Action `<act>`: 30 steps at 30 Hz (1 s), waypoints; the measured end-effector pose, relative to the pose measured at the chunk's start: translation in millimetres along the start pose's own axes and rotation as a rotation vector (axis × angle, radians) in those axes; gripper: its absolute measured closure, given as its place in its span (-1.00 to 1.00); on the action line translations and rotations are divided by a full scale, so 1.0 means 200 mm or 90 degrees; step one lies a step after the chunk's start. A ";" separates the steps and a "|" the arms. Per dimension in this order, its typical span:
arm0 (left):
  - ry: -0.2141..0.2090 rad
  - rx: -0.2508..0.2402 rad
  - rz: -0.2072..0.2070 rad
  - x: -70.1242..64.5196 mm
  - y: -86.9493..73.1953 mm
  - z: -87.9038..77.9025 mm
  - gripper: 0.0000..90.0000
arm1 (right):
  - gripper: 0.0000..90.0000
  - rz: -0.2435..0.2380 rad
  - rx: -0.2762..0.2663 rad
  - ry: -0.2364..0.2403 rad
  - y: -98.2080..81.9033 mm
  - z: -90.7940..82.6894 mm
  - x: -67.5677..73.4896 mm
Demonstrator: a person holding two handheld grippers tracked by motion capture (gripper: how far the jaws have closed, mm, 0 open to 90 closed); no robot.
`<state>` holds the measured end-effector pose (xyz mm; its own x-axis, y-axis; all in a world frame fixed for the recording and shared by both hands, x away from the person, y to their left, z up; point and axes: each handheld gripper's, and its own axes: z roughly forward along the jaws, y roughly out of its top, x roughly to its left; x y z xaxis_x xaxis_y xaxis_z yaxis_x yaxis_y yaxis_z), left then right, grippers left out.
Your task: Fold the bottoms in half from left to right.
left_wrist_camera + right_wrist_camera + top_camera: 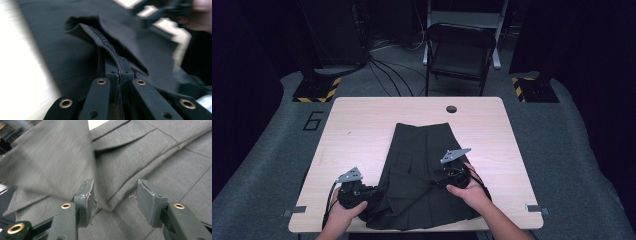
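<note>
Your left gripper (117, 75) is clamped tight on the skirt's (419, 170) zipper edge (100, 37), the seam pinched right between the two jaws, down at the near-left corner of the garment. That pinch looks like it's there to anchor the waist end so the fabric can't slide while the other hand works. From above you can see that corner bunched up around the left gripper (357, 192), not flat like the far end.

Your right gripper (113, 200) is different: jaws standing apart, nothing squeezed between them, hovering just over a pleat fold (125, 187). In the high view it sits on the right side of the skirt, near the middle of its length (452, 175). My guess is you're lining it up for a fresh grab on that fold.

Skirt itself lies lengthwise down the middle of the table (362, 130), far hem fairly smooth, near end rumpled and reaching the table's front edge between your hands.
</note>
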<state>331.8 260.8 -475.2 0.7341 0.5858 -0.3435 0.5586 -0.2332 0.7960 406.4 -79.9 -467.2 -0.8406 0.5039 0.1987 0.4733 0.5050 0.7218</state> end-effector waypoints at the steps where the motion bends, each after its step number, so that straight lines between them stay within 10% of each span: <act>1: -0.030 0.008 0.034 -0.06 0.00 0.02 0.97 | 0.07 0.005 -0.004 -0.003 0.01 0.00 0.00; 6: -0.075 0.032 0.086 -0.19 0.01 0.07 0.61 | 0.04 0.025 -0.042 -0.017 0.07 -0.02 0.00; 14: -0.065 0.070 0.140 -0.29 0.01 0.12 0.39 | -0.02 0.026 -0.033 -0.002 0.15 0.05 0.08; 22: -0.045 0.025 0.129 -0.26 0.03 0.04 0.13 | 0.03 -0.071 0.141 0.034 -0.03 0.21 0.21; 25: -0.027 -0.014 0.107 -0.21 0.05 -0.03 0.10 | 0.06 -0.099 0.149 0.019 -0.12 0.17 0.21; 30: 0.023 -0.013 0.071 -0.14 0.03 -0.05 0.03 | 0.05 -0.053 0.141 0.020 -0.14 0.11 0.16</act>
<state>312.0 251.1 -455.4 0.7766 0.5847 -0.2347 0.4661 -0.2825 0.8384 371.9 -61.9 -495.3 -0.8857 0.4328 0.1677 0.4447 0.6878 0.5737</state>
